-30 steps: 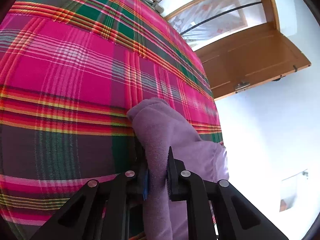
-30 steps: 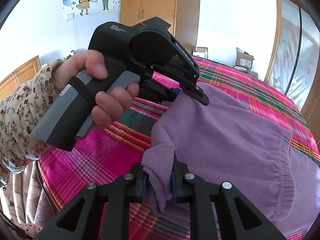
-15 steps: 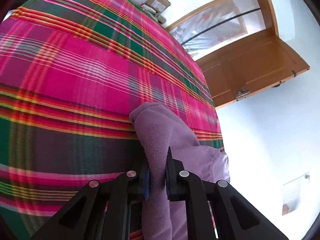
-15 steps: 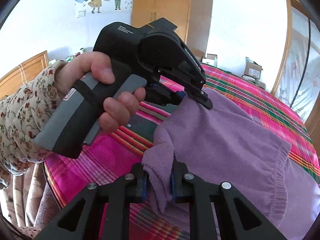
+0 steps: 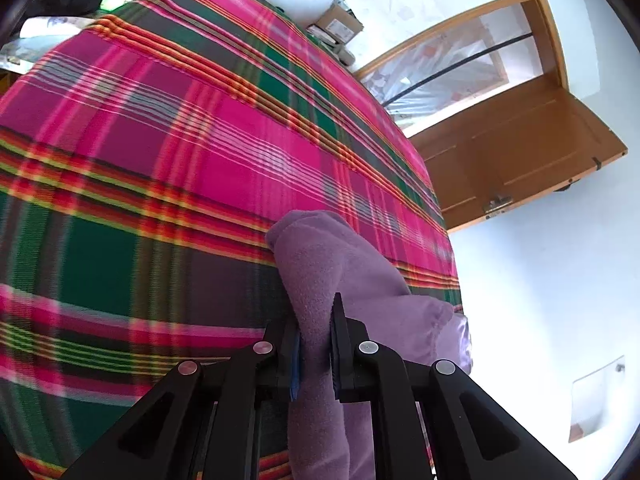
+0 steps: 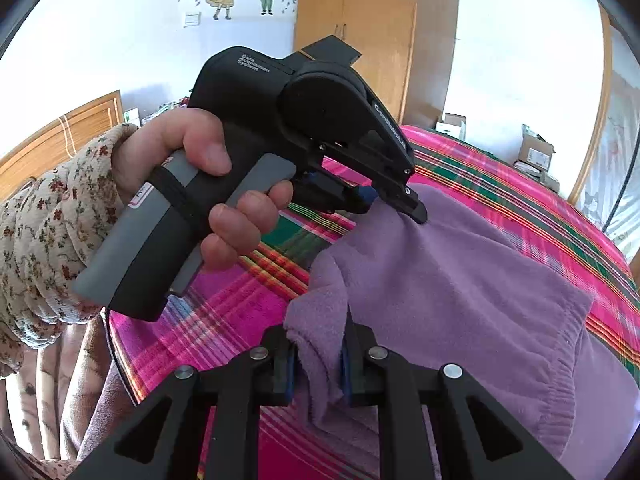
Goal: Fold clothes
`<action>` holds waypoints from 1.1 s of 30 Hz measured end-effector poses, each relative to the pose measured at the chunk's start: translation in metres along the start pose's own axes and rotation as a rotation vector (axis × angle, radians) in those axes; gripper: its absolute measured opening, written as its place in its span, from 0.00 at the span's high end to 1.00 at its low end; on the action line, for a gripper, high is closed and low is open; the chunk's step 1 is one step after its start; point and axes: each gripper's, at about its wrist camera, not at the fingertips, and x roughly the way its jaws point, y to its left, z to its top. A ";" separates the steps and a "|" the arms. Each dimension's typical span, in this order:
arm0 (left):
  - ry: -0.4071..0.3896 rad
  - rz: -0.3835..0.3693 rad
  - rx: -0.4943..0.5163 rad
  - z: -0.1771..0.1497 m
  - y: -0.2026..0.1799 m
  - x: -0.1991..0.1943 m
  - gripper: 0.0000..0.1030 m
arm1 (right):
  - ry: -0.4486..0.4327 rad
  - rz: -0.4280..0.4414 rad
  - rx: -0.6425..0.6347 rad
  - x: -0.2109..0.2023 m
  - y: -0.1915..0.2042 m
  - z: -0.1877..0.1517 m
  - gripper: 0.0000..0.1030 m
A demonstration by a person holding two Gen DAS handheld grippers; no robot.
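A purple fleece garment (image 6: pixel 460 280) with an elastic waistband hangs above the plaid bed cover (image 6: pixel 224 312). My right gripper (image 6: pixel 318 364) is shut on one corner of it at the bottom of the right wrist view. My left gripper (image 6: pixel 394 204), held by a hand in a floral sleeve (image 6: pixel 44 232), is shut on the other corner, farther off and higher. In the left wrist view the left gripper (image 5: pixel 316 344) pinches a bunched fold of the purple garment (image 5: pixel 320 264) over the plaid cover (image 5: pixel 160 160).
The pink, green and red plaid cover fills the bed. Cardboard boxes (image 5: pixel 336 24) and clutter lie past its far edge. An open wooden door (image 5: pixel 516 148) stands to the right, a wooden wardrobe (image 6: pixel 360 28) behind the bed.
Both grippers have lifted with the garment corners held; the left wrist view now takes in more of the bed and the clutter beyond it. Both grips are unchanged.
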 end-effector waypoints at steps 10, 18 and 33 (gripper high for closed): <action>-0.040 0.057 -0.031 0.002 0.019 -0.021 0.89 | -0.013 0.071 -0.045 0.015 0.018 0.016 0.84; -0.034 0.077 -0.045 0.001 0.031 -0.029 0.89 | 0.012 0.108 -0.022 0.030 0.002 0.018 0.84; -0.029 0.177 -0.099 0.001 0.030 -0.041 0.76 | 0.063 0.162 0.031 0.046 -0.019 0.018 0.77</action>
